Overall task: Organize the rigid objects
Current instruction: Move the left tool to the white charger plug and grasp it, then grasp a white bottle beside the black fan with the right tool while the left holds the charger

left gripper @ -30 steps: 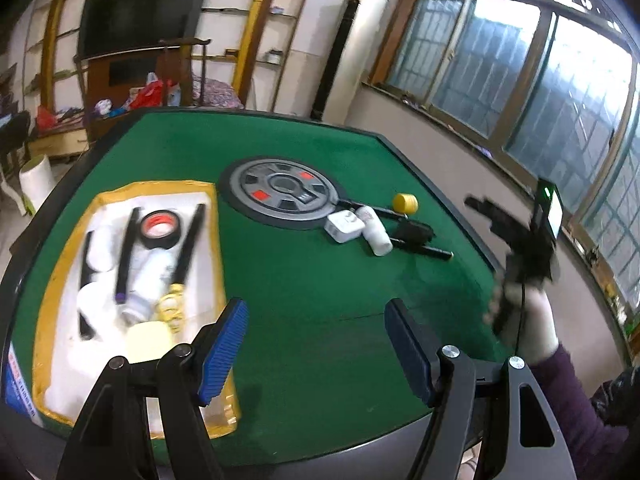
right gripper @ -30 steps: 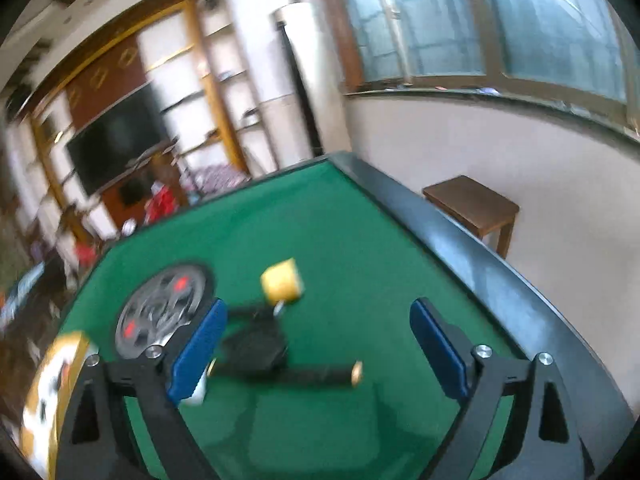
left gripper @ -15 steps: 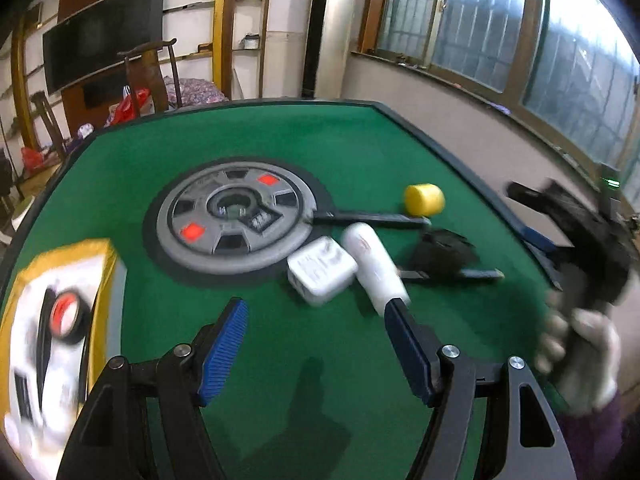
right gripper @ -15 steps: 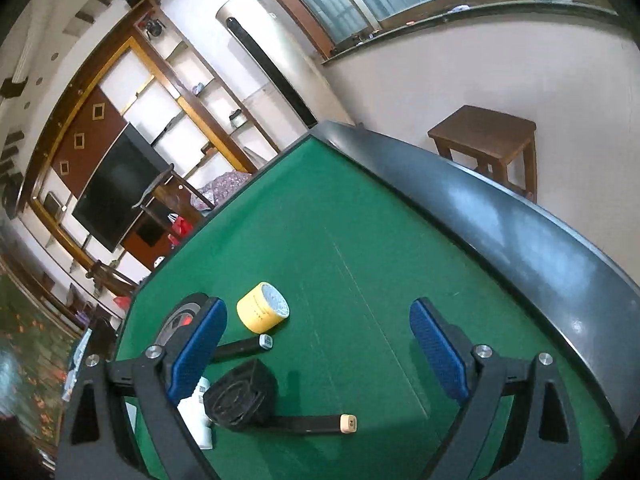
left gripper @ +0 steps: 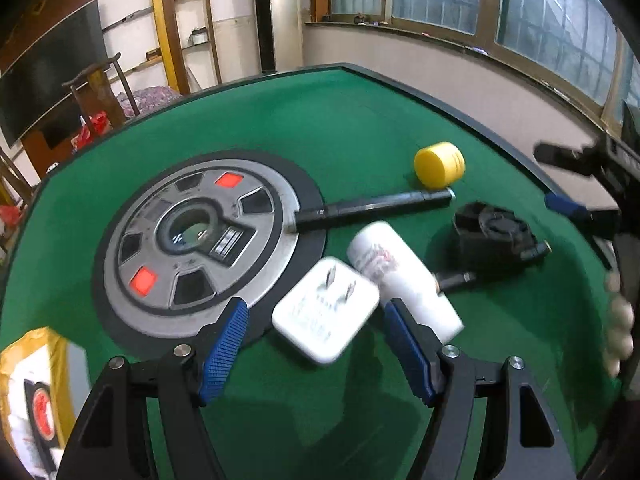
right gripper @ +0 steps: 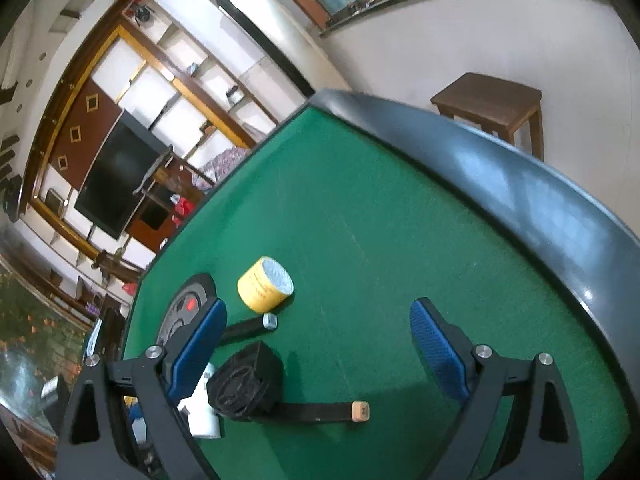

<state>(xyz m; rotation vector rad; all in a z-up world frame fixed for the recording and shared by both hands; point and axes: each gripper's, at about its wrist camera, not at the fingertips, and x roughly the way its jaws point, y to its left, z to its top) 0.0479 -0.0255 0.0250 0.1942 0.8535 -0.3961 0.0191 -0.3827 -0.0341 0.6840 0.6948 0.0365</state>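
A white plug adapter (left gripper: pixel 326 316) lies prongs-up on the green table, touching a white bottle (left gripper: pixel 400 276) on its side. My left gripper (left gripper: pixel 316 344) hovers open just in front of the adapter, nothing between its blue pads. Behind lie a black rod (left gripper: pixel 372 208), a yellow cylinder (left gripper: pixel 440 164) and a small black fan (left gripper: pixel 492 236). In the right wrist view my right gripper (right gripper: pixel 316 348) is open above bare felt, with the fan (right gripper: pixel 244 384), a black stick (right gripper: pixel 320 412) and the yellow cylinder (right gripper: pixel 264 284) to its left.
A grey weight plate (left gripper: pixel 196 240) lies left of the adapter. A yellow-rimmed tray (left gripper: pixel 36 392) holding a red-and-black tape roll sits at the near left. The black table rim (right gripper: pixel 520 196) curves along the right, with a wooden stool (right gripper: pixel 492 100) beyond it.
My left gripper swung right from the tray and came down close to the adapter and bottle. My right gripper rolled and sank a little toward the fan and yellow cylinder.
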